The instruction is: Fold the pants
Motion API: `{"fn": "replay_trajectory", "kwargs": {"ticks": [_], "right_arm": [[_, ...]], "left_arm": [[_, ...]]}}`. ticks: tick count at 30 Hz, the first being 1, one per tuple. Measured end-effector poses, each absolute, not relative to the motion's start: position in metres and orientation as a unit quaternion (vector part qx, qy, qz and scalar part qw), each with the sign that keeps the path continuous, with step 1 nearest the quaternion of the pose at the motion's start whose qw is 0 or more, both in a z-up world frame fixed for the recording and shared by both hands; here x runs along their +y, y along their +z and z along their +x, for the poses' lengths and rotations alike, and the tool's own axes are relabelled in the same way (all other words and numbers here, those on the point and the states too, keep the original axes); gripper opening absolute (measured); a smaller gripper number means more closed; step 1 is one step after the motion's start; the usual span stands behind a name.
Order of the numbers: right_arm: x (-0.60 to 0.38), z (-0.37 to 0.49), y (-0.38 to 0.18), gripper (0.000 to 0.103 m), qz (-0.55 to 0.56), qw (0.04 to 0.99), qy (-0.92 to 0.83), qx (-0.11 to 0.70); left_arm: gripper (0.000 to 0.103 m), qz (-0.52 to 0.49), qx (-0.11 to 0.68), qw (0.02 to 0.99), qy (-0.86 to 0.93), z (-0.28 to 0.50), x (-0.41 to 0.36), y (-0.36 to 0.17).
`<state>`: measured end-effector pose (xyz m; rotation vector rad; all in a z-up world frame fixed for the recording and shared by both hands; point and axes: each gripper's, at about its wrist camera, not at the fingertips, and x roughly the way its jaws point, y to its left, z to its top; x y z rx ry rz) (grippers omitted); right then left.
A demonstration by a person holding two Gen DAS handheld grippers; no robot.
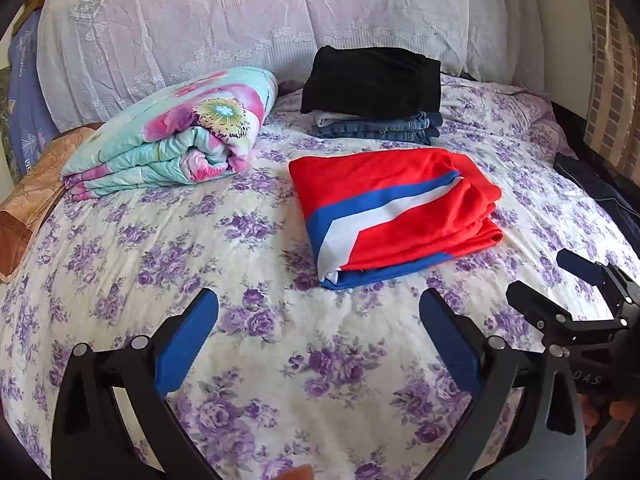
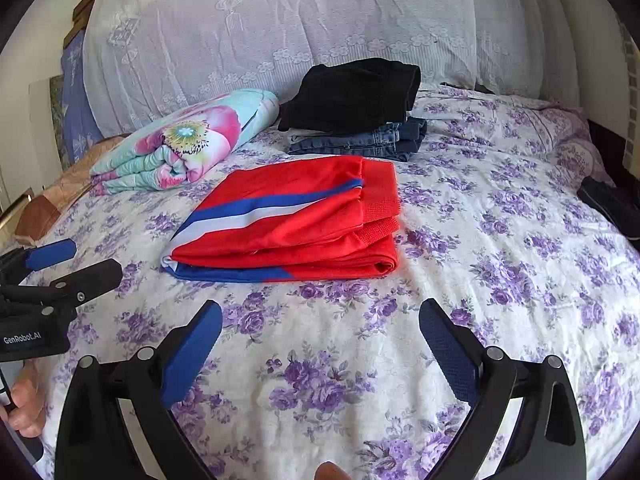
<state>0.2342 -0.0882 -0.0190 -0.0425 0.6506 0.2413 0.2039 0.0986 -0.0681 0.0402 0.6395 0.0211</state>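
**Inspector:** Now, the pants point(image 1: 394, 216). Where, and in what form?

**Assistant:** On the bed point(image 1: 248, 248), about mid-sheet, folded into a flat, roughly rectangular packet of several layers. Smooth red cloth with a blue and white stripe running diagonally across the top. In the right wrist view a ribbed knit band shows at the packet's right end. Edges are stacked but not quite flush.

**Inspector:** Grippers?

**Assistant:** The left gripper point(image 1: 318, 324) is released: its blue textured pads point(image 1: 188, 340) stand wide apart over bare sheet, short of the packet, nothing between them. The right gripper point(image 2: 320, 328) is the same, jaws spread fully, empty, clear of the pants. Each gripper shows at the edge of the other's view, beside the packet and not touching it.

**Inspector:** Other items on the bed?

**Assistant:** A pile point(image 1: 376, 96) behind the pants: a black folded garment on top, something pale under it, blue denim at the bottom. Left of that, a quilt point(image 1: 176, 140), padded, floral in pink and teal, rolled and folded thick. A white lace cover point(image 1: 256, 20) drapes the bulk at the back.

**Inspector:** Sheet condition?

**Assistant:** White cotton-like cloth printed with purple flowers, lightly creased.

**Inspector:** Any person visible?

**Assistant:** Fingers point(image 2: 26, 404) on the left gripper's handle, in the right wrist view.
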Motion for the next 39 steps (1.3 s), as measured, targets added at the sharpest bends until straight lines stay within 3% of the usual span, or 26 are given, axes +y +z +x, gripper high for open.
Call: {"fn": "replay_trajectory", "kwargs": {"ticks": [39], "right_arm": [[-0.086, 0.230, -0.018, 0.099, -0.043, 0.939, 0.117, 0.320]], "left_arm": [[0.098, 0.034, 0.314, 0.949, 0.004, 0.201, 0.087, -0.070]]}}
